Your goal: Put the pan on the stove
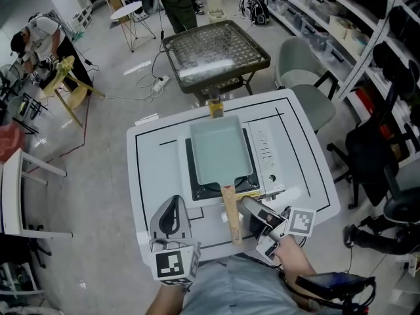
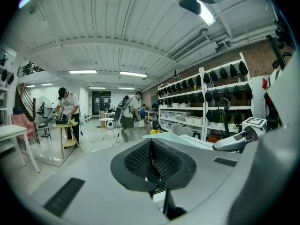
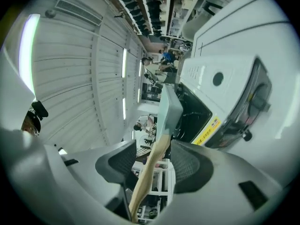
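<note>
The pale blue-green rectangular pan point(image 1: 220, 149) lies flat on the black burner of the white stove point(image 1: 266, 153), its wooden handle point(image 1: 230, 215) pointing toward me. My right gripper point(image 1: 246, 212) is at the handle's near end, tilted on its side. In the right gripper view the handle point(image 3: 140, 186) runs between the jaws, which stand apart from it, so the right gripper point(image 3: 150, 161) is open; the pan point(image 3: 169, 109) and stove point(image 3: 220, 93) lie beyond. My left gripper point(image 1: 172, 218) rests at the table's front left, its left gripper point(image 2: 151, 158) pads pressed together on nothing.
The stove sits on a white table point(image 1: 157, 156) marked with black lines. Behind it stands a wire-mesh cart point(image 1: 213, 51), with a grey chair point(image 1: 302, 64) and storage shelves point(image 1: 341, 18) to the right. A black office chair point(image 1: 387, 156) is at right, a person point(image 1: 36, 38) at far left.
</note>
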Motion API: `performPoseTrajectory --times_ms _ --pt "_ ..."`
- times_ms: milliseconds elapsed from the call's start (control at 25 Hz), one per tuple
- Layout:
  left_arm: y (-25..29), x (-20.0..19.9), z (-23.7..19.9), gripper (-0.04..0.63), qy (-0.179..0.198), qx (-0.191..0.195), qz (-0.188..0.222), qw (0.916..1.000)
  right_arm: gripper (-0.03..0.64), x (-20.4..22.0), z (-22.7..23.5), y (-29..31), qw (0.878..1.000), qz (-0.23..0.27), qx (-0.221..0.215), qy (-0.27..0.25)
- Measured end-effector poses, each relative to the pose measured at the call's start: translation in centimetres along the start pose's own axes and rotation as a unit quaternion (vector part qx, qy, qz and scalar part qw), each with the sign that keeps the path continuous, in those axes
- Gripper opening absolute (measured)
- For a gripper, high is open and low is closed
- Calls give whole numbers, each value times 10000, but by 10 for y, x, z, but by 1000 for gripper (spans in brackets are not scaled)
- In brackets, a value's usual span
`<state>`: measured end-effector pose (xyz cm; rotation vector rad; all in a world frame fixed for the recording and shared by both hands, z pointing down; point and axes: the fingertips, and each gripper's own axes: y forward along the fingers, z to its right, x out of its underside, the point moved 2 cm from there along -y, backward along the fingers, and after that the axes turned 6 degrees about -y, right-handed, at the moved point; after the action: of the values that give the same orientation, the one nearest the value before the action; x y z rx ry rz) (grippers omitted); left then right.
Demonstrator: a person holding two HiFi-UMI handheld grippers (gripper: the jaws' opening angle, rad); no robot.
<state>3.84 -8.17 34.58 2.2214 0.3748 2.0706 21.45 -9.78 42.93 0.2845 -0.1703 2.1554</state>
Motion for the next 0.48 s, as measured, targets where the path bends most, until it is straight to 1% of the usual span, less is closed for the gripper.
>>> performPoseTrajectory --times_ms 80,120,160,200,240,280,320,400,480 --pt "-5 -8 8 18 -8 62 109 9999 209 -9 -4 -21 9991 232 153 -328" --pt "-8 -12 12 18 -15 100 167 9998 209 -15 -9 -32 9972 380 254 -595" --pt "-11 -17 15 18 -18 141 228 9996 209 -22 -16 -41 9934 535 350 -954" --pt "-14 -22 18 18 -9 180 292 9994 208 -28 -27 -47 9869 676 414 -1403" --pt "-18 -28 21 18 19 209 362 9991 207 -33 -40 -51 9771 786 438 -1928" --pt "-21 -35 22 18 64 222 440 9988 207 -37 -56 -52 9633 872 455 -2499" --pt "-24 -42 23 18 119 214 524 9983 203 -41 -71 -52 9454 956 503 -3076" --pt "-27 -56 22 18 225 134 694 9972 173 -49 -96 -51 9016 1155 744 -4101" --pt "-30 -69 22 18 304 36 849 9959 120 -53 -114 -51 8583 1296 1070 -4848"
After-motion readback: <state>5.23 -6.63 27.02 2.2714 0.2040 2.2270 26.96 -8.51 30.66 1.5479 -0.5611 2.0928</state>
